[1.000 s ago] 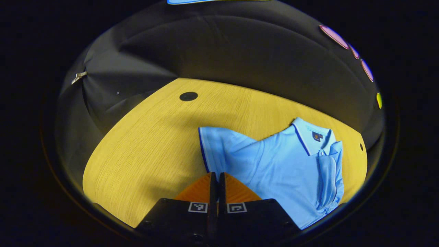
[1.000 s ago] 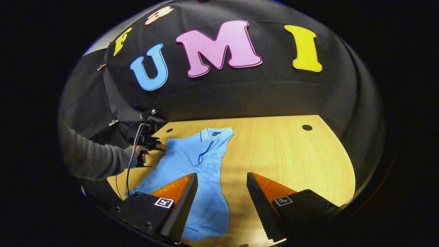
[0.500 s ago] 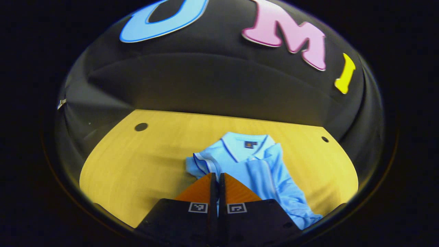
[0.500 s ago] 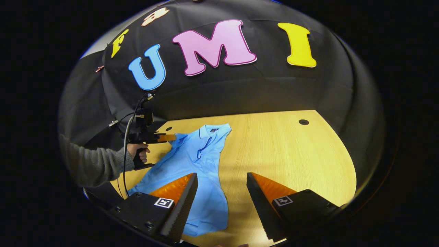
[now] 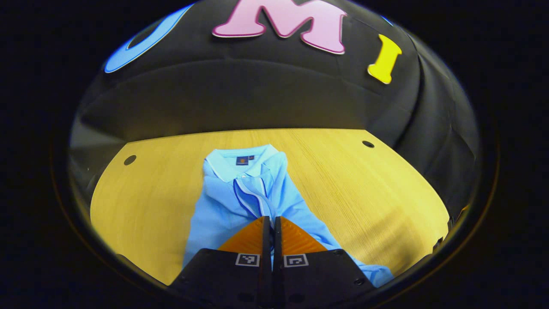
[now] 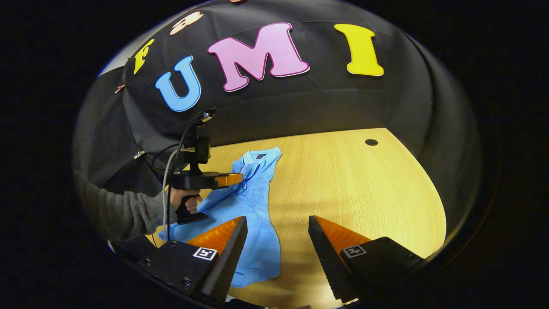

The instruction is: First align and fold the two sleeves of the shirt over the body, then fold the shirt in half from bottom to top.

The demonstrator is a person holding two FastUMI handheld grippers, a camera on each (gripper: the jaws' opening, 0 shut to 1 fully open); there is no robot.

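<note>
Pinching the shirt (image 5: pixel 223 210), seemingly, left gripper (image 5: pixel 271 221) closed (neck label unreadable); right gripper (image 6: pixel 278 223) open.

shirt (image 5: pixel 223 206) on table (image 5: pixel 364 193), collar at far end, left claw (image 6: pixel 238 178) above it

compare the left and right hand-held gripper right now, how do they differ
The left hand-held gripper has its fingers pressed together on a fold of the blue shirt; the right hand-held gripper is spread wide and holds nothing. The left one is carrying cloth over the shirt's body; the right one hangs over the shirt's lower edge and the bare table. Both are above the table.
</note>
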